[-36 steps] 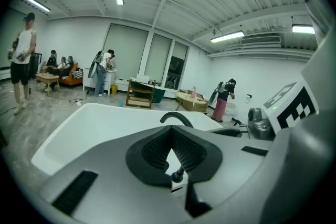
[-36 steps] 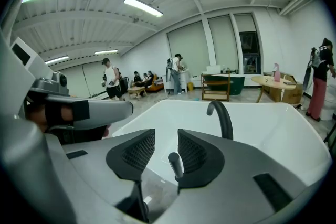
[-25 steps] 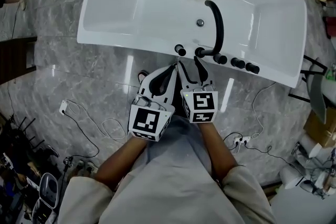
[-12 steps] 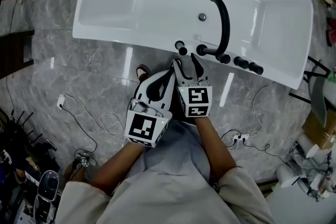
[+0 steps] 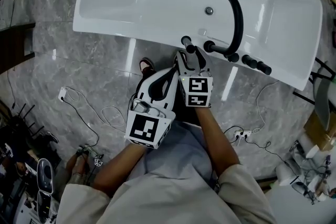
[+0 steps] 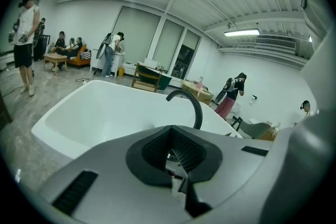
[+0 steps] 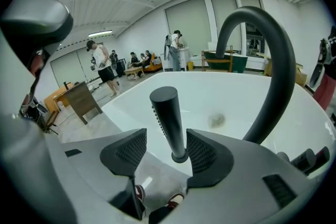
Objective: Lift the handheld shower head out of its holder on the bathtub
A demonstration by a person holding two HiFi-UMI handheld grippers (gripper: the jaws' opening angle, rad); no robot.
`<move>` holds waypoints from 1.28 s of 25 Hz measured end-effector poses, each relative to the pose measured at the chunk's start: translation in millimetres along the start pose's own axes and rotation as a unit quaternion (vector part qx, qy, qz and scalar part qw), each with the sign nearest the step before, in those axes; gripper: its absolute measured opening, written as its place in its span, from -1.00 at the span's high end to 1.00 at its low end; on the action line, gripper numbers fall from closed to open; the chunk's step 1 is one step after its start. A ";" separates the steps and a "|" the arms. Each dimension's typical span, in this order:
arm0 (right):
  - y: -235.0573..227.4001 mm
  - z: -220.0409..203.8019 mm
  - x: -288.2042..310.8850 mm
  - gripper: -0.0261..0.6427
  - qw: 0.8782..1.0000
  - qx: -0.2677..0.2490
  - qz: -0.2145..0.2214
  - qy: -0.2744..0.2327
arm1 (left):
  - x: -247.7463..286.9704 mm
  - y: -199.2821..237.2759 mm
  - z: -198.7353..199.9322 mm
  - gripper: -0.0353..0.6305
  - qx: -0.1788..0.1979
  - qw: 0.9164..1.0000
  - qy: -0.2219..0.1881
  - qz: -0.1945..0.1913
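Now my right gripper (image 7: 167, 152), jaws just opening wide, frames the upright shower head (image 7: 169, 123) without pinching it; my closed left gripper (image 6: 173, 150) hangs farther from it.

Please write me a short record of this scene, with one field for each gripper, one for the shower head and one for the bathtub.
shower head: black, upright in its holder, not yet lifted
right gripper: open; jaws have just been opening; shower head stands between them, pads not pressing on it
left gripper: shut, empty, beside the right one
bathtub: white, with a black arched faucet spout on its near rim
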State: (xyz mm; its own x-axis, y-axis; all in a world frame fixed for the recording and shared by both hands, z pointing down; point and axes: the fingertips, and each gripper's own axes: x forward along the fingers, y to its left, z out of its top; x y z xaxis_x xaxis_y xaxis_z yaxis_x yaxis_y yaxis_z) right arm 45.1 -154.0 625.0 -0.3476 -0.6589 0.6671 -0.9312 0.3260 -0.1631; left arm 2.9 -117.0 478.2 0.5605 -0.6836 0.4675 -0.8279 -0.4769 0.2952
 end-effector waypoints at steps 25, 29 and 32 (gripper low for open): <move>-18.4 -44.0 60.9 0.23 0.998 -0.010 -0.021 0.062 | -3.4 21.6 -29.6 0.88 -0.030 0.999 0.030 0.022; -18.5 -44.6 63.7 0.24 0.998 -0.004 -0.021 0.064 | -6.3 24.5 -33.1 0.88 -0.034 0.999 0.034 0.025; -17.9 -43.5 65.0 0.24 0.998 -0.007 -0.022 0.064 | -7.4 28.5 -35.5 0.88 -0.038 0.998 0.037 0.028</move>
State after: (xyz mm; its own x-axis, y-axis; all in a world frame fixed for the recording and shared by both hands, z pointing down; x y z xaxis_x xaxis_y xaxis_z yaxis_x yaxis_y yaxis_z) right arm 44.0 -173.2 702.9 -0.2889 -0.5809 0.7610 -0.9432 0.3088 -0.1224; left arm -25.6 -106.0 512.7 0.5124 -0.6639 0.5447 -0.8587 -0.3937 0.3279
